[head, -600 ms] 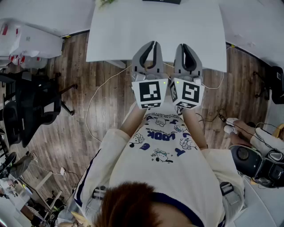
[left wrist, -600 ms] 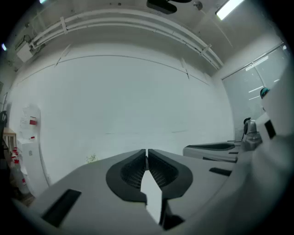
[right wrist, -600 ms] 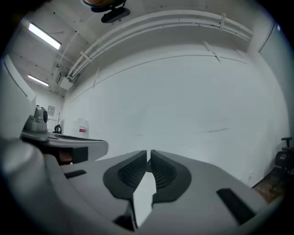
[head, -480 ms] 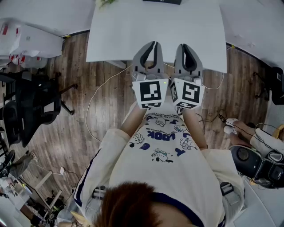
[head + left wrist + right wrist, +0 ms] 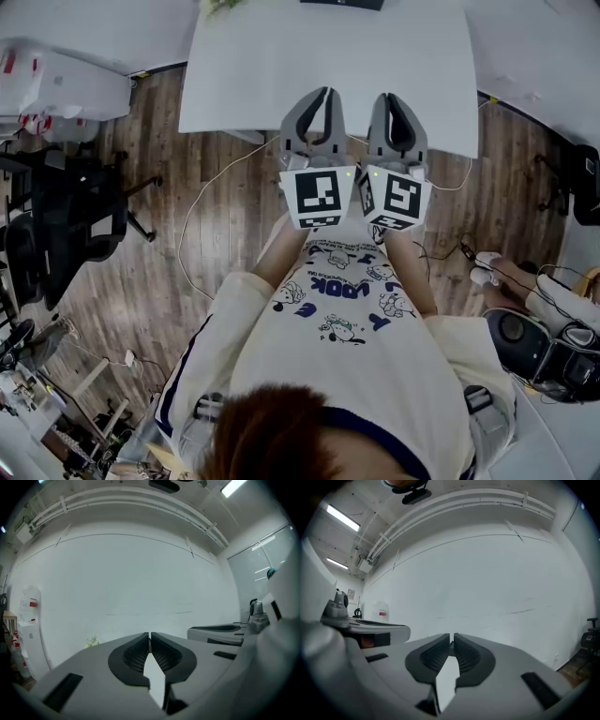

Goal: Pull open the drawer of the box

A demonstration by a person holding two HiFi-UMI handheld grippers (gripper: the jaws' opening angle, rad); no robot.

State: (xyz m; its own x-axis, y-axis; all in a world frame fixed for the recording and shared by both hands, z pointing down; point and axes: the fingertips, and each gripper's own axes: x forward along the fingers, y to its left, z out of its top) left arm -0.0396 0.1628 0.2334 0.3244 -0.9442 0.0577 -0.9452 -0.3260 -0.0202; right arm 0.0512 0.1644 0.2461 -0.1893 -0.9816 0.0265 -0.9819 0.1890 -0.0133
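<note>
Left grey gripper (image 5: 322, 94) and right grey gripper (image 5: 390, 97) level at centre frame, jaws pressed together empty, probably poised before white table (image 5: 281, 84); box unseen.

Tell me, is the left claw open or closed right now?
Closed. The left gripper shows its two jaws meeting at the tips, with nothing held between them.

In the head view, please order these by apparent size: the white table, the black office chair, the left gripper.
1. white table
2. black office chair
3. left gripper, smallest although nearest the camera
</note>
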